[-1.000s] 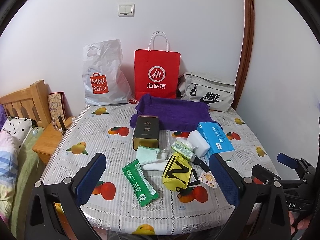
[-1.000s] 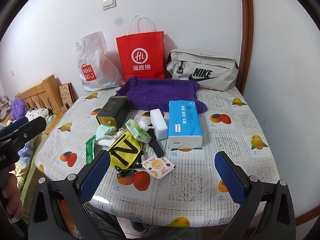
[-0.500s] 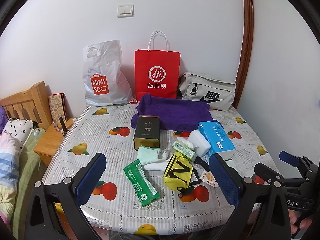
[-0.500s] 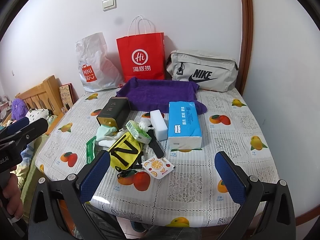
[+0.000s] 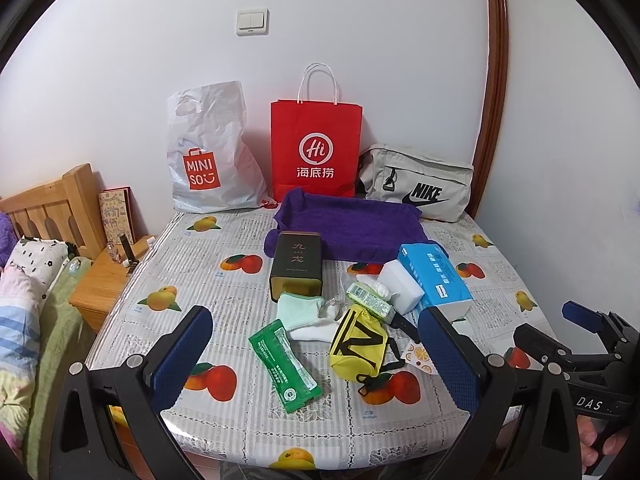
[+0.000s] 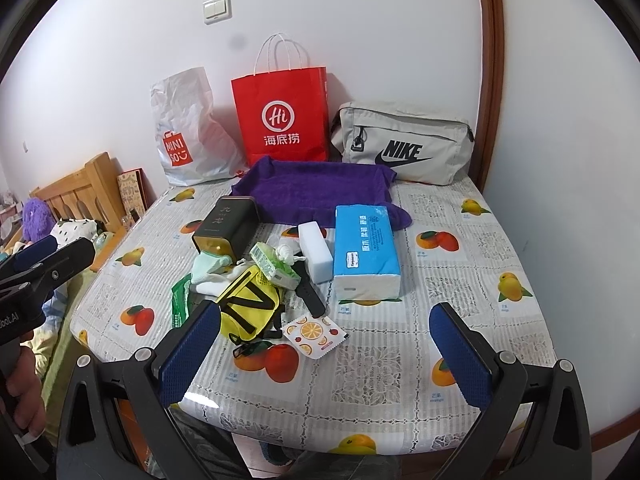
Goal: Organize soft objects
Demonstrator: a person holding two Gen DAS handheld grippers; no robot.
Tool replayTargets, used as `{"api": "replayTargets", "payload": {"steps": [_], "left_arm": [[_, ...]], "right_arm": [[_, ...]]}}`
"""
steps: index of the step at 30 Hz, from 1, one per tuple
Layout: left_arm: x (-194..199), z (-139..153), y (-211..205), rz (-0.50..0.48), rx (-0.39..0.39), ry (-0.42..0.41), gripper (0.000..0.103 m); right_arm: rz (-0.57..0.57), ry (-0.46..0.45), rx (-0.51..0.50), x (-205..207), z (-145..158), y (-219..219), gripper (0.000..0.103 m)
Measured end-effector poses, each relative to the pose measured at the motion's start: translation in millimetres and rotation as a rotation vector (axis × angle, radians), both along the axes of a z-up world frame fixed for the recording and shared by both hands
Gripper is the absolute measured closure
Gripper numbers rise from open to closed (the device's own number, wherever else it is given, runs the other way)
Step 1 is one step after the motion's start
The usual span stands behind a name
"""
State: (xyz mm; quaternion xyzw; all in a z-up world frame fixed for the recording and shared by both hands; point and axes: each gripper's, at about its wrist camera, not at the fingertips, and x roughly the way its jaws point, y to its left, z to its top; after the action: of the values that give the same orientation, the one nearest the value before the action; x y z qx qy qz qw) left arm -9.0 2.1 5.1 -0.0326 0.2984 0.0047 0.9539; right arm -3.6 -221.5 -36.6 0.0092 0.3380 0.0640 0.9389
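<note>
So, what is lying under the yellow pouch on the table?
The yellow pouch lies partly on white socks, beside a green packet. Its black strap sticks out in front. Anything directly beneath the pouch is covered and cannot be seen.

Each claw is a black plastic frame of triangular cut-out arms with silver screws at the joints. The left claw (image 5: pixel 316 356) and right claw (image 6: pixel 326 354) carry blue, fine-gridded finger pads (image 6: pixel 191 354). White lettering marks their bodies.
</note>
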Motion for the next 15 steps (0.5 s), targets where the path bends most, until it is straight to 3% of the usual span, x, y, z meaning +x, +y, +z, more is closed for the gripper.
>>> {"api": "replayTargets", "payload": {"steps": [15], "left_arm": [[0.5, -0.2, 3.8, 0.005, 0.012, 0.001, 0.000]], "right_arm": [[0.005, 0.000, 0.000, 1.2, -0.9, -0.2, 0.000]]}}
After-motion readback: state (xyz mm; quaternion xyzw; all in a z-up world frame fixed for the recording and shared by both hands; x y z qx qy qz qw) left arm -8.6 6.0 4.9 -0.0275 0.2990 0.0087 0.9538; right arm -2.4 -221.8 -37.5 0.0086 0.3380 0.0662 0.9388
